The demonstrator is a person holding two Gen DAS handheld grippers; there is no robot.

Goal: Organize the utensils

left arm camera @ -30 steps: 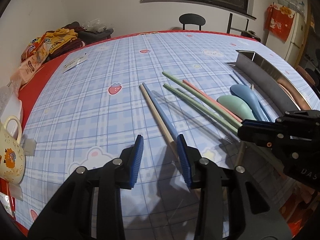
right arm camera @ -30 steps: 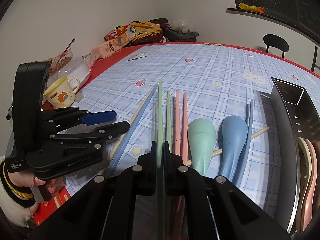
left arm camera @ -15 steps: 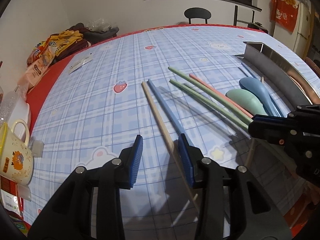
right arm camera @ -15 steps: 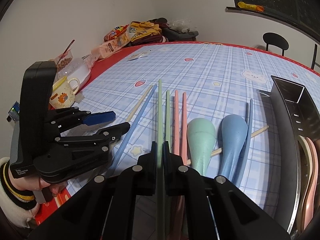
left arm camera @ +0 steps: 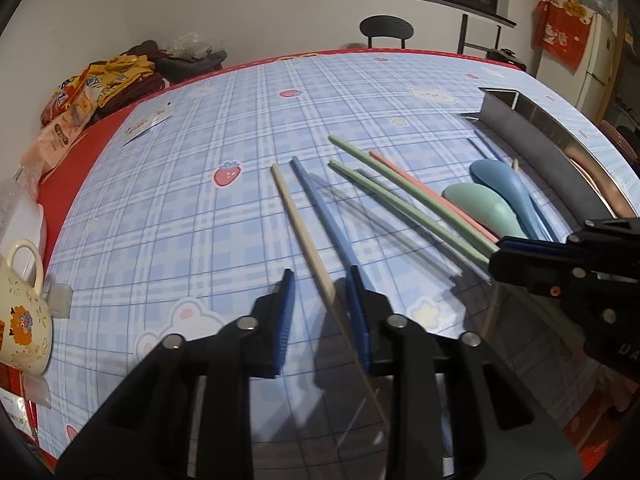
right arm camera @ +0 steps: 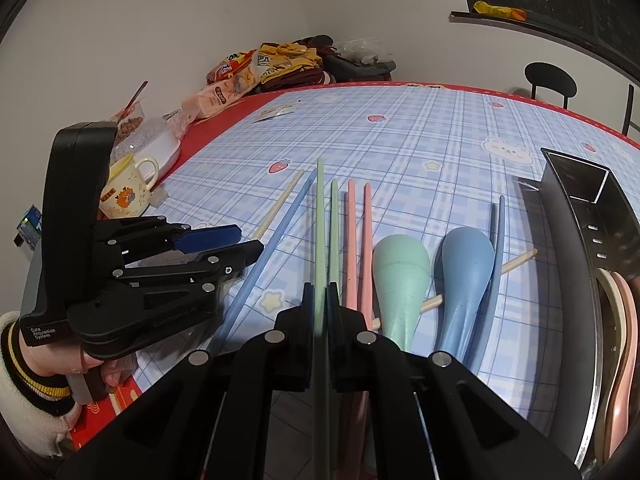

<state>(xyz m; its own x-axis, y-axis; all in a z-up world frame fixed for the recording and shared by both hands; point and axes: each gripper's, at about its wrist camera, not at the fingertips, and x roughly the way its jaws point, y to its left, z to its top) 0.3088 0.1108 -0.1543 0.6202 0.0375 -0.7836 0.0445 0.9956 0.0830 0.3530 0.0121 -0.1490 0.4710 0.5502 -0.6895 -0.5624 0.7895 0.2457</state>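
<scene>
Narrowed since earlier: left gripper (left arm camera: 320, 284) jaws, closing around beige chopstick (left arm camera: 304, 236) mid-tabletop, pads not yet pressing. Right gripper (right arm camera: 319, 300): clamped on green chopstick (right arm camera: 320, 216). Pickup imminent.

This is a home dining room. The table (left arm camera: 248, 128) wears a blue plaid cloth printed with strawberries and bunnies; a cartoon mug (left arm camera: 20, 312) sits at its left edge, snack bags (right arm camera: 228, 88) and folded clothes (right arm camera: 296, 60) at the far corner, with a chair (left arm camera: 386, 30) and a fridge (left arm camera: 600, 60) beyond.
</scene>
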